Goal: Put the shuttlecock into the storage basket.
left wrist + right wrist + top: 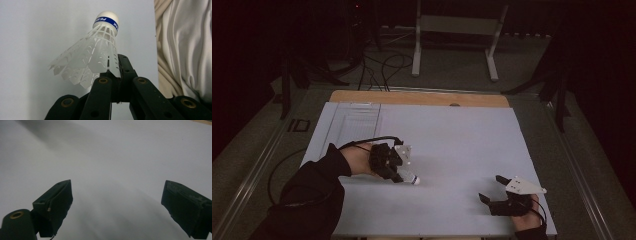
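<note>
The left gripper [398, 172] pinches a white shuttlecock [93, 56] by its skirt left of the table [452, 135] centre, bare surface all round, while the right gripper [493, 189] rests spread wide near the near right corner.

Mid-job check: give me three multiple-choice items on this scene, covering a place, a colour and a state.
1. Where is the shuttlecock?
A. In the left gripper
B. In the right gripper
C. On the floor

2. What colour is the band below its cork?
A. Red
B. Blue
C. Green

3. How is the right gripper?
A. Shut on a cloth
B. Shut, nothing held
C. Open, nothing held

A: left fingers pinch its skirt.
B: blue band shows in the left gripper view.
C: fingers stand wide over the white table.
</note>
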Motion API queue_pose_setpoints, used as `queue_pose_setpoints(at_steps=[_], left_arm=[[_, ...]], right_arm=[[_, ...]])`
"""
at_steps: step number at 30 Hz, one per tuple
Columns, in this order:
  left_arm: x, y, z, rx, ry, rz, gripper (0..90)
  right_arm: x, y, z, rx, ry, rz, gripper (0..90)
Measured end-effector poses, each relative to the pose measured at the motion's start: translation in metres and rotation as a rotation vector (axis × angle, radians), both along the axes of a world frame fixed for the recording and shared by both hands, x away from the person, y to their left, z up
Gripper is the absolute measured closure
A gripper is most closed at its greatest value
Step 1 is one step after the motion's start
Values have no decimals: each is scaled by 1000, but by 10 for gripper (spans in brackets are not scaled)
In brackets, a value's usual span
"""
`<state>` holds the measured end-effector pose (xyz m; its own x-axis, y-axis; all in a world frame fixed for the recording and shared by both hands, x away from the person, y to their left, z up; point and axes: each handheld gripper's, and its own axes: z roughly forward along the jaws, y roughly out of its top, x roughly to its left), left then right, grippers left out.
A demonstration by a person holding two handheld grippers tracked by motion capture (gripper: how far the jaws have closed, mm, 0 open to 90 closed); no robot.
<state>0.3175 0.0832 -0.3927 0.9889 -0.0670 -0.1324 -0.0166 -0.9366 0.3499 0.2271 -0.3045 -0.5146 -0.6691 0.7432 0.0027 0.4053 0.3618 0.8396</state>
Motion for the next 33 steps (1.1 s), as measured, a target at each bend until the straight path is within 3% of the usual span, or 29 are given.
queue_pose_setpoints(at_steps=[13, 20, 33], left_arm=[[5, 8, 12, -5, -8, 35, 900], [7, 15, 19, -12, -36, 57, 900], [11, 41, 28, -32, -51, 127, 900]], right_arm=[[-1, 0, 1, -6, -4, -3, 98], [-1, 0, 1, -9, 0, -6, 98], [-1, 0, 2, -9, -9, -12, 98]])
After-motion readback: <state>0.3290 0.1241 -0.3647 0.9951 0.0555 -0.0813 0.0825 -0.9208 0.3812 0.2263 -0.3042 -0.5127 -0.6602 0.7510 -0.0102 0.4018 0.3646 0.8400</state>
